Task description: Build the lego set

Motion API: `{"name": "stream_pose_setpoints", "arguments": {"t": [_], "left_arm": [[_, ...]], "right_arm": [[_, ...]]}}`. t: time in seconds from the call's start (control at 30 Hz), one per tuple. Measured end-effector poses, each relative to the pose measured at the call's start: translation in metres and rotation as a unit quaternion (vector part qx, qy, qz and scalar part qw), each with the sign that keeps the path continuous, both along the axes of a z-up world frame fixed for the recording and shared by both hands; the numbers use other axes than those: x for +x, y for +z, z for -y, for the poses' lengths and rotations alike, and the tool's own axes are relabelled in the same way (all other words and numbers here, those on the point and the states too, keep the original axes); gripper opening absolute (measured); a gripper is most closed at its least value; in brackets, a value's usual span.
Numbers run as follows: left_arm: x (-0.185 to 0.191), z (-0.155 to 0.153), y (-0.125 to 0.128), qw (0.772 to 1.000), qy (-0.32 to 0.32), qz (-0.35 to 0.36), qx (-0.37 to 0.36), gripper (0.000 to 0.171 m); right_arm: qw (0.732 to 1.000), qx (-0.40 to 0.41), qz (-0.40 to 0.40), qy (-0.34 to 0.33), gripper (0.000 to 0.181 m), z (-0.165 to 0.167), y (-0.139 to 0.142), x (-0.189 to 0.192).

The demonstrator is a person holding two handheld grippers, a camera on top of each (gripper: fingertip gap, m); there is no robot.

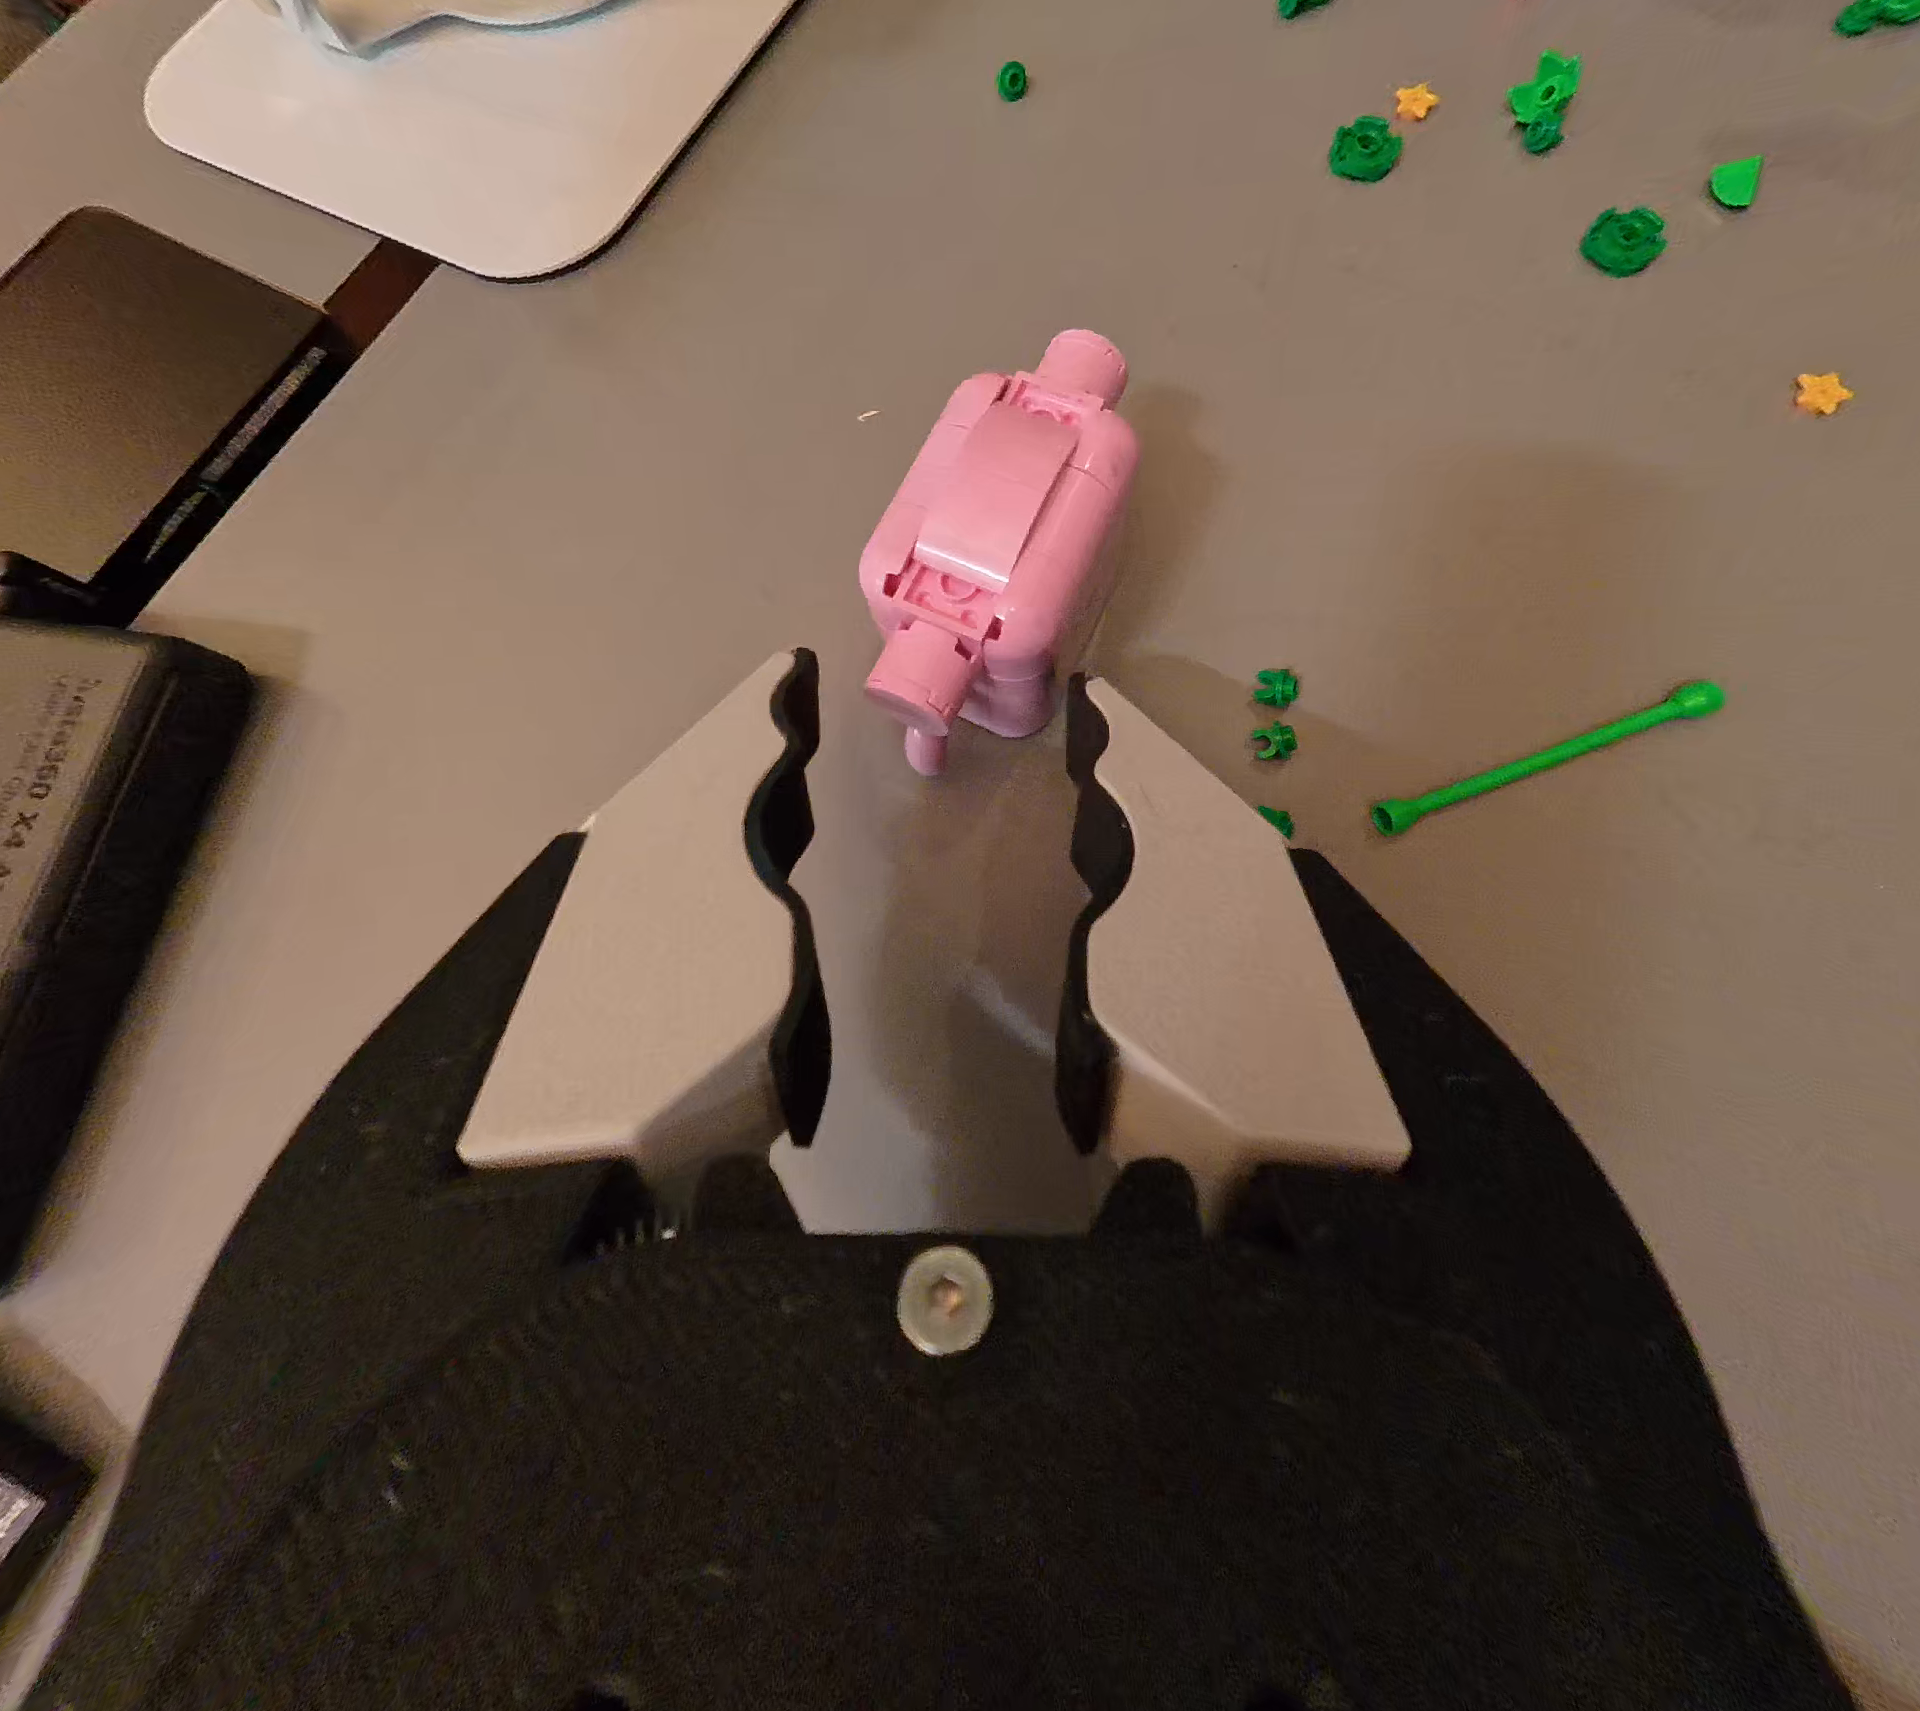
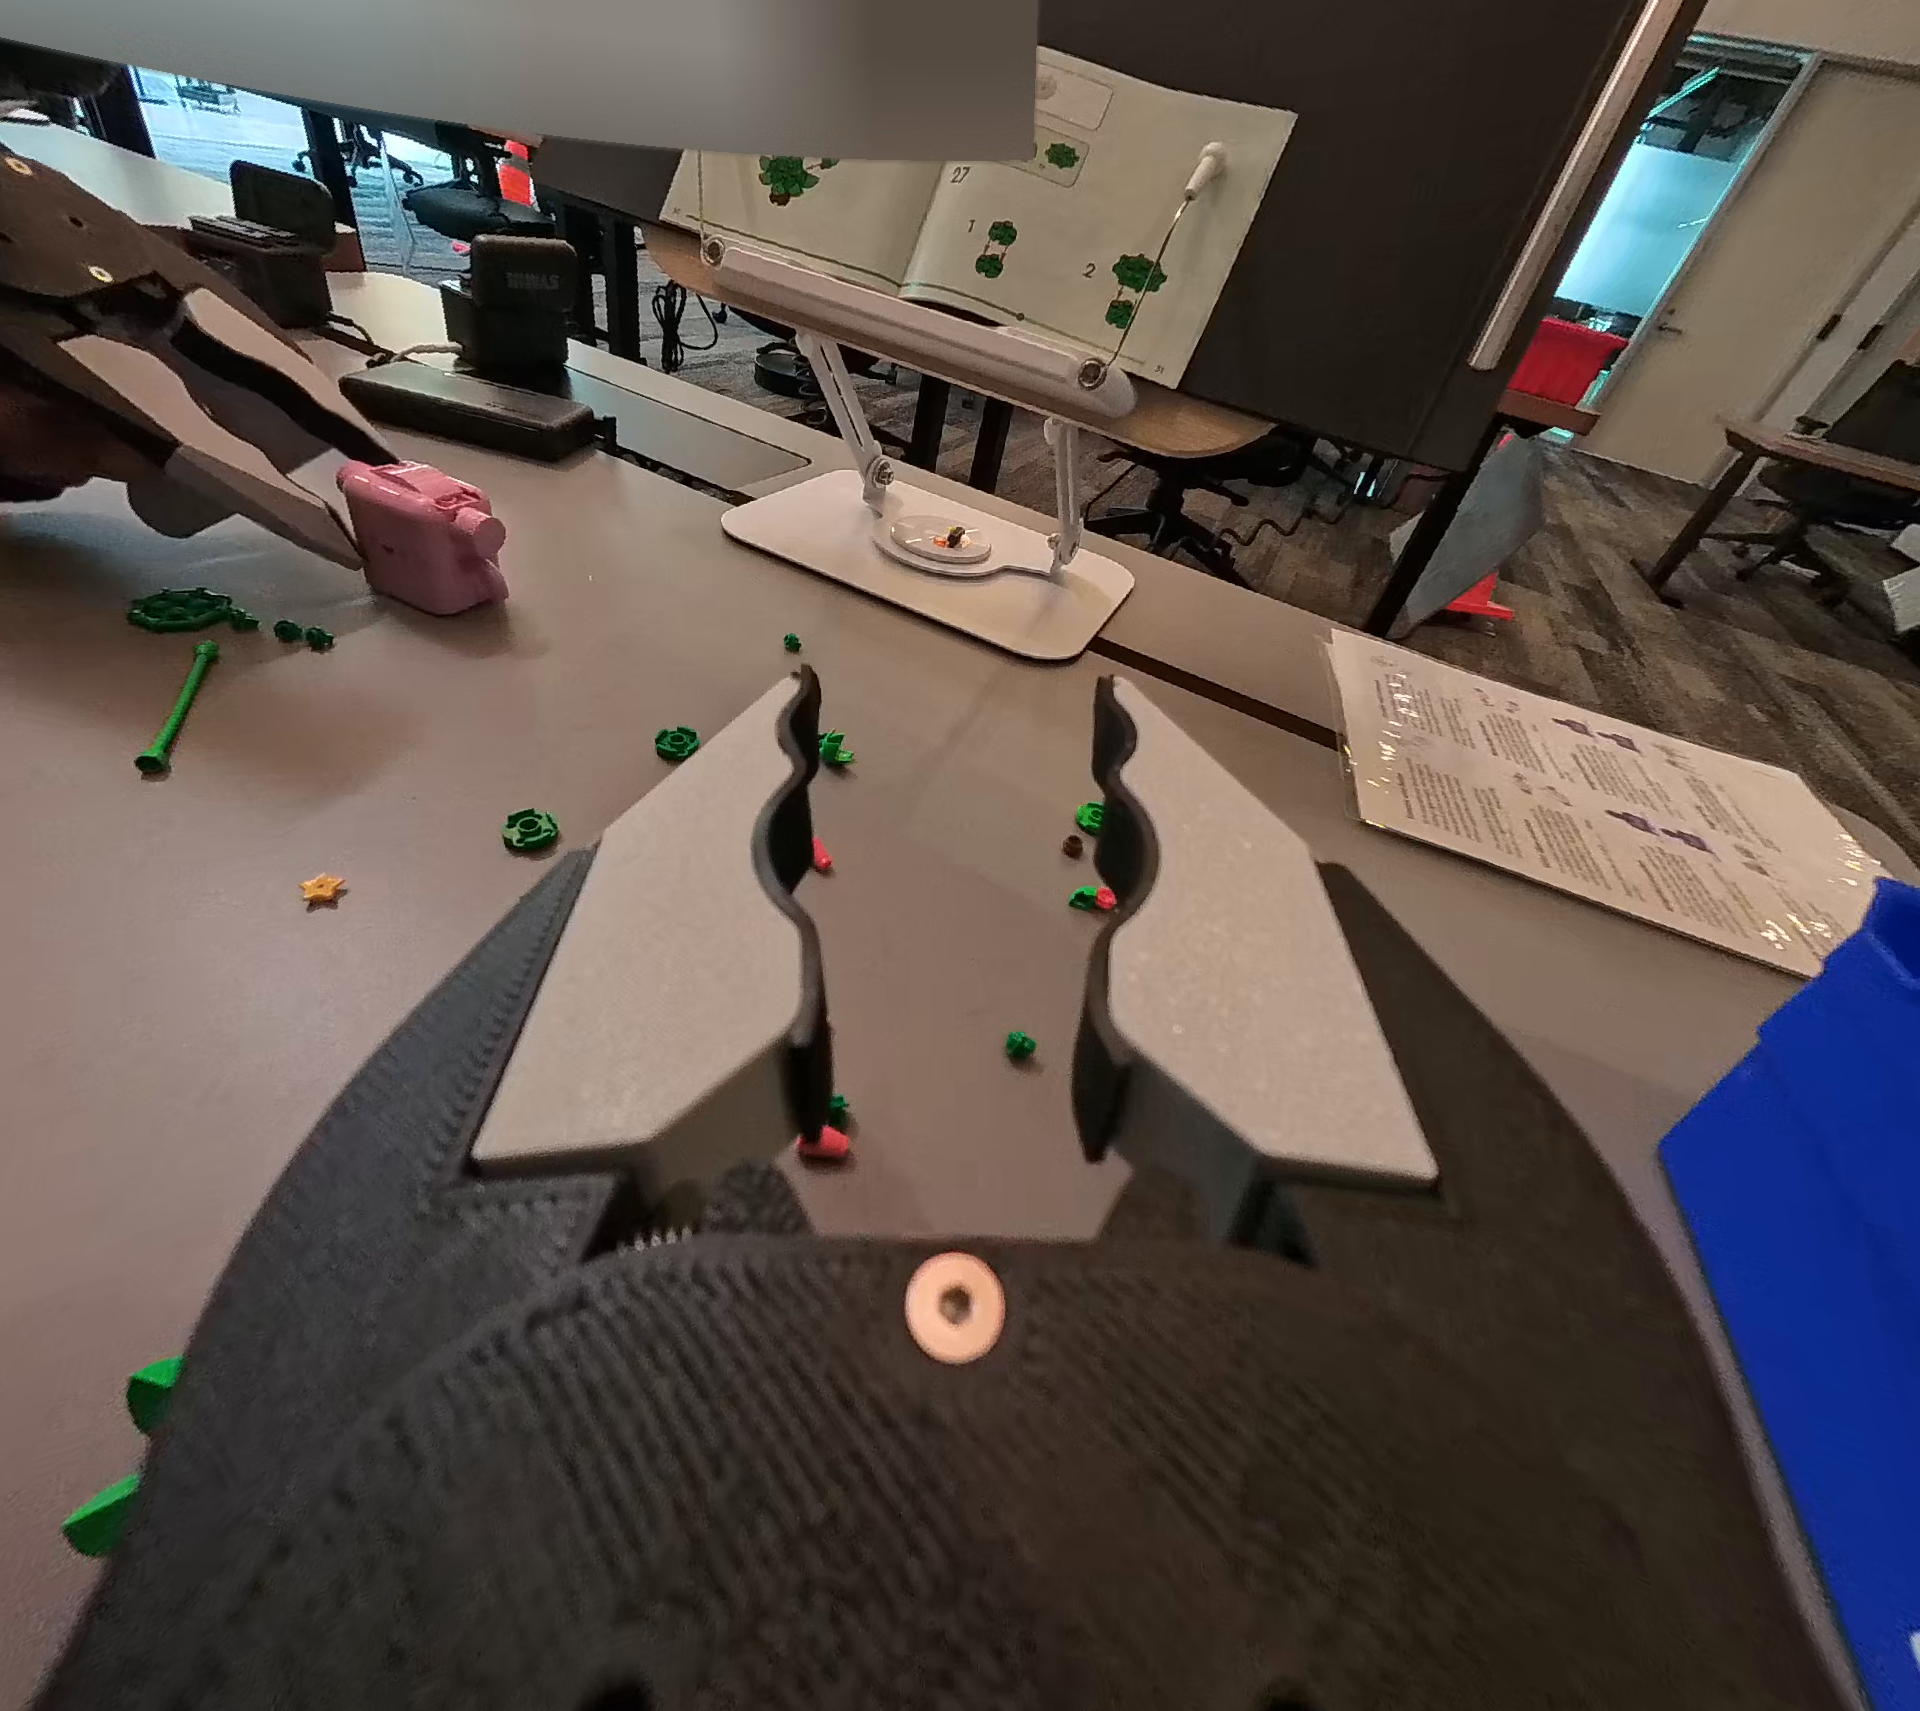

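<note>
A pink lego block assembly (image 1: 1003, 534) with round pegs at both ends stands on the grey table (image 1: 1351, 986). My left gripper (image 1: 940, 685) is open and empty, its tips just short of the pink block's near end. In the right wrist view the pink block (image 2: 421, 534) shows at far left with the left gripper (image 2: 348, 508) at it. My right gripper (image 2: 956, 690) is open and empty above the table, over small green and pink pieces (image 2: 826, 1142). A green rod (image 1: 1548, 757) lies right of the left gripper; it also shows in the right wrist view (image 2: 182, 705).
Loose green leaf pieces (image 1: 1621, 240) and yellow stars (image 1: 1820, 392) are scattered at right. A white book stand (image 2: 935, 560) holds an open instruction booklet (image 2: 1039, 238). A laminated sheet (image 2: 1600, 799) and blue bin (image 2: 1808, 1246) sit at right. Black boxes (image 1: 62, 851) sit at left. There is about 30 cm between the tips of the two grippers. My left gripper's tips are some 9 cm from the green rod (image 1: 1548, 757). It is also in sight in the right wrist view (image 2: 178, 703).
</note>
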State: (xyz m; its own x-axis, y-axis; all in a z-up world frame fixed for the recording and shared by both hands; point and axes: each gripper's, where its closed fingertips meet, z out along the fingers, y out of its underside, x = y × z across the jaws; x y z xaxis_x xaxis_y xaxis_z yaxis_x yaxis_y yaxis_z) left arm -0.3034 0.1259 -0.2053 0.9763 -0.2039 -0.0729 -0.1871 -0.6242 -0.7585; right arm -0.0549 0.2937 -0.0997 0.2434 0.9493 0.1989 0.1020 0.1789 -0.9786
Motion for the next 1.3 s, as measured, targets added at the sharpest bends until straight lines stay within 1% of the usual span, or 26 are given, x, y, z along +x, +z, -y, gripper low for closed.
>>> {"name": "stream_pose_setpoints", "arguments": {"t": [0.2, 0.37, 0.57, 0.67, 0.73, 0.8, 0.87, 0.97, 1.07, 1.17, 1.27, 1.3], "left_arm": [[0.005, -0.001, -0.001, 1.0, -0.009, 0.004, -0.002, 0.044], [0.01, -0.002, 0.002, 0.999, -0.014, 0.032, 0.006, 0.045], [0.009, -0.002, -0.002, 0.999, -0.008, 0.031, 0.002, 0.045], [-0.001, -0.005, -0.001, 1.0, 0.018, 0.014, 0.011, 0.046], [-0.012, -0.005, 0.0, 0.999, 0.045, -0.005, 0.017, 0.055], [-0.023, -0.005, 0.002, 0.997, 0.07, -0.022, 0.021, 0.056], [-0.028, -0.003, 0.003, 0.996, 0.08, -0.025, 0.023, 0.057], [-0.03, -0.001, -0.002, 0.996, 0.085, -0.024, 0.012, 0.057], [-0.024, -0.002, -0.004, 0.997, 0.071, -0.017, 0.009, 0.058], [-0.015, -0.005, 0.002, 0.998, 0.052, 0.001, 0.026, 0.062], [-0.006, -0.005, 0.001, 0.999, 0.034, 0.021, 0.02, 0.061], [-0.003, -0.004, 0.0, 0.999, 0.026, 0.025, 0.016, 0.058]], "right_arm": [[1.0, 0.003, 0.0, 0.0, 0.052, 0.0, 0.0, 0.0], [1.0, 0.004, 0.001, 0.001, 0.052, 0.001, 0.001, 0.0], [1.0, 0.007, 0.001, 0.001, 0.052, 0.002, 0.001, 0.0], [1.0, 0.006, 0.001, 0.001, 0.052, 0.002, 0.001, 0.0], [1.0, 0.007, 0.0, 0.001, 0.052, 0.002, 0.001, 0.0], [1.0, 0.007, 0.001, 0.001, 0.052, 0.002, 0.001, 0.0], [1.0, 0.007, 0.001, 0.001, 0.052, 0.002, 0.001, 0.0], [1.0, 0.007, 0.001, 0.002, 0.052, 0.002, 0.001, 0.0], [1.0, 0.007, 0.0, 0.001, 0.052, 0.002, 0.001, 0.0], [1.0, 0.007, 0.0, 0.002, 0.052, 0.002, 0.001, 0.0], [1.0, 0.008, 0.002, 0.002, 0.052, 0.002, 0.001, 0.0], [1.0, 0.009, 0.002, 0.002, 0.052, 0.002, 0.001, 0.0]]}}
